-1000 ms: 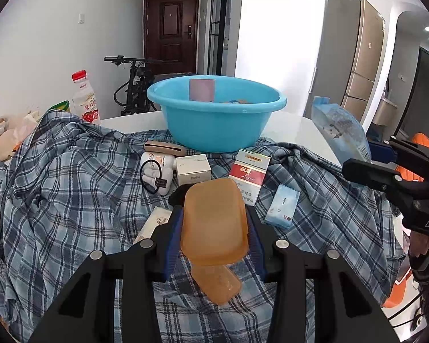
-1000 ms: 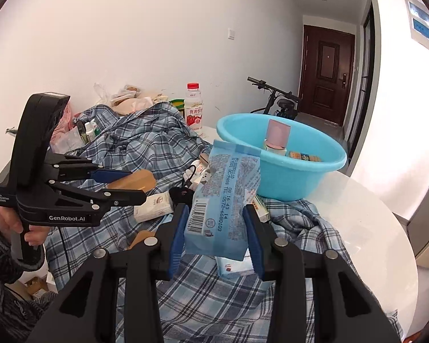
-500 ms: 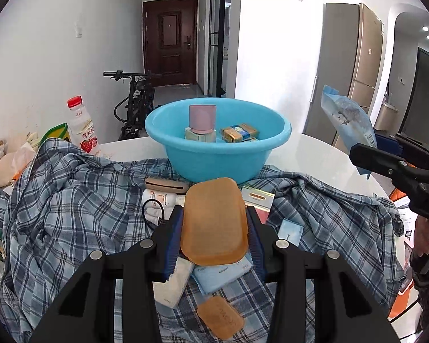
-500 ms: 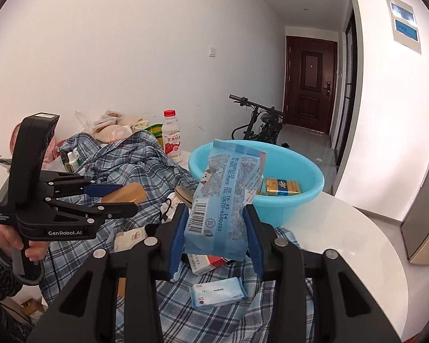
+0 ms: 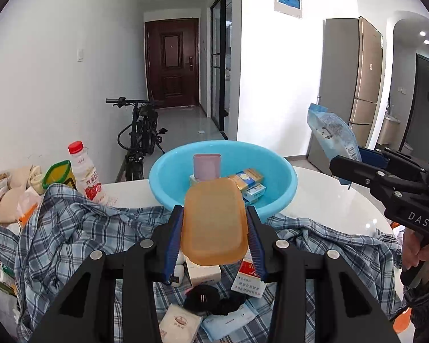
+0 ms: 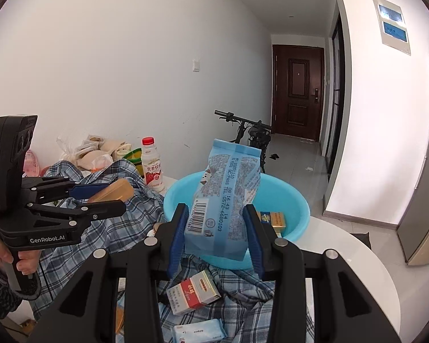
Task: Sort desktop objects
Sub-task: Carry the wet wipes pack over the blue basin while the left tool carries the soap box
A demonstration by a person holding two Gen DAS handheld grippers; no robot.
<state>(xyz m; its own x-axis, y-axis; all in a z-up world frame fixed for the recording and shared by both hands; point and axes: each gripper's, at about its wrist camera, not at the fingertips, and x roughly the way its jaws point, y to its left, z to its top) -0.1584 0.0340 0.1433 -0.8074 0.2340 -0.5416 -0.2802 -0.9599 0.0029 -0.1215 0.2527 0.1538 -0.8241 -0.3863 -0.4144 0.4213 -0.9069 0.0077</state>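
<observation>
Basin (image 5: 283, 184): blue tub on desk, collecting sorted items.
Left claw (image 5: 214, 237): clamps tan lid (image 5: 214, 223), raised toward basin.
Right claw (image 6: 216, 228): grips blue packet (image 6: 226, 200) before basin, probably for dropping in.

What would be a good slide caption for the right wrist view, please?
Right tool carries a blue snack packet toward the blue basin.

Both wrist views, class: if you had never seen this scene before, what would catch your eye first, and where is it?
The big blue basin at the back of the checked cloth, already holding small boxes and a pink cup. Then each gripper's load: the left gripper clamps an orange lid in front of the basin, and the right gripper clamps a blue packet upright before it.
</observation>
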